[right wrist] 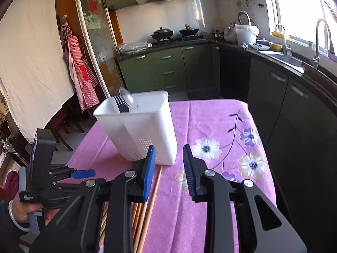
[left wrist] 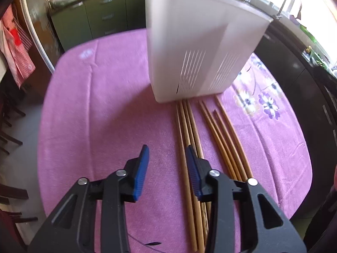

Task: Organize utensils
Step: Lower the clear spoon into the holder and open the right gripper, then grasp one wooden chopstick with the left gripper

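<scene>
Left gripper (left wrist: 167, 154) & right gripper (right wrist: 169, 154): black plastic frames w/ cut-out slots, silver round screws at pivots, ribbed blue pads (left wrist: 141, 172) inside each finger. Hand (right wrist: 27, 210) at 8 o'clock: pale bangle on wrist, dark sleeve.

I see a pink tablecloth (right wrist: 210, 113) printed with purple and white flowers (right wrist: 207, 147). Behind it run green cabinets (right wrist: 166, 67) under a dark counter, with two black woks (right wrist: 162, 32) on the stove. A red checked apron (right wrist: 81, 71) hangs at left; a tap (right wrist: 322, 40) stands by the bright window.
</scene>
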`<state>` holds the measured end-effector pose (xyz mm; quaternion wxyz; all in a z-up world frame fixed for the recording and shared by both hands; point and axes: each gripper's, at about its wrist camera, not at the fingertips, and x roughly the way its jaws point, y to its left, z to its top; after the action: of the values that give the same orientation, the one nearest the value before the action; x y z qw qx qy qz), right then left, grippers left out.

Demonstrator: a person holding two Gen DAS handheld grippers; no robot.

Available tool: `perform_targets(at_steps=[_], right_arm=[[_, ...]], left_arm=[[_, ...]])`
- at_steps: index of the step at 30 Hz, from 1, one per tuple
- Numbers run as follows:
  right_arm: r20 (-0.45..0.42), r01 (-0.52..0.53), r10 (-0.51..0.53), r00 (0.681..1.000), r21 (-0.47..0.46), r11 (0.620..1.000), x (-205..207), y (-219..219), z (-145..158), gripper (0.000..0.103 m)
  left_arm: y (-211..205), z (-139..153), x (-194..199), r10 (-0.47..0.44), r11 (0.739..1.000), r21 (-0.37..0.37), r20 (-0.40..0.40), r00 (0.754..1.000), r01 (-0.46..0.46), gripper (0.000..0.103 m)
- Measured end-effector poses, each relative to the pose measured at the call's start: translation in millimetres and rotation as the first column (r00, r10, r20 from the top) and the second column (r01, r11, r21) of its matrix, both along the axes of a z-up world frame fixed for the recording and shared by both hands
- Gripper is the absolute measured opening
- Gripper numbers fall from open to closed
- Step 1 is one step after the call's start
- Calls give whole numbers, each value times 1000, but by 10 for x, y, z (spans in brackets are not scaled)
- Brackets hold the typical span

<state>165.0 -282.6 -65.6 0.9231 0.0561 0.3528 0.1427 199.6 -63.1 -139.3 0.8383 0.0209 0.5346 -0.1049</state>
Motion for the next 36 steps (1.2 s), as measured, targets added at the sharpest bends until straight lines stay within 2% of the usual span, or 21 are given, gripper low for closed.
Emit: perform_targets(at_steps=[3, 9, 16, 24, 26, 33, 36], right_arm=[[-53, -12, 13, 998, 6, 1000, -25, -46, -246, 27], [-122, -22, 24, 992, 19, 1000, 3, -39, -533, 27], [-144, -25, 28, 989, 22, 999, 49, -23, -605, 27], [-156, -29, 33, 987, 23, 999, 71, -6, -614, 28], [-157, -29, 33, 987, 24, 999, 71, -14, -615, 28], [-166, -31, 35, 986, 28, 999, 88, -24, -637, 29], [-171, -37, 41, 984, 27, 999, 86, 4, -645, 29]], left_arm=[[-45, -124, 96, -2, 1000, -12, -58, 998, 1, 33], [-123, -214, 204, 3, 999, 33, -82, 997, -1, 28], [-261, -260, 262, -18, 999, 35, -97, 995, 21, 25], [-457, -287, 431, -16, 997, 72, -103, 995, 24, 22], [-458, -294, 472, -10, 997, 71, -116, 993, 18, 17], [-445, -326, 525, -18, 998, 62, -137, 990, 27, 16], [-505, -342, 587, -14, 996, 80, -132, 991, 24, 16]])
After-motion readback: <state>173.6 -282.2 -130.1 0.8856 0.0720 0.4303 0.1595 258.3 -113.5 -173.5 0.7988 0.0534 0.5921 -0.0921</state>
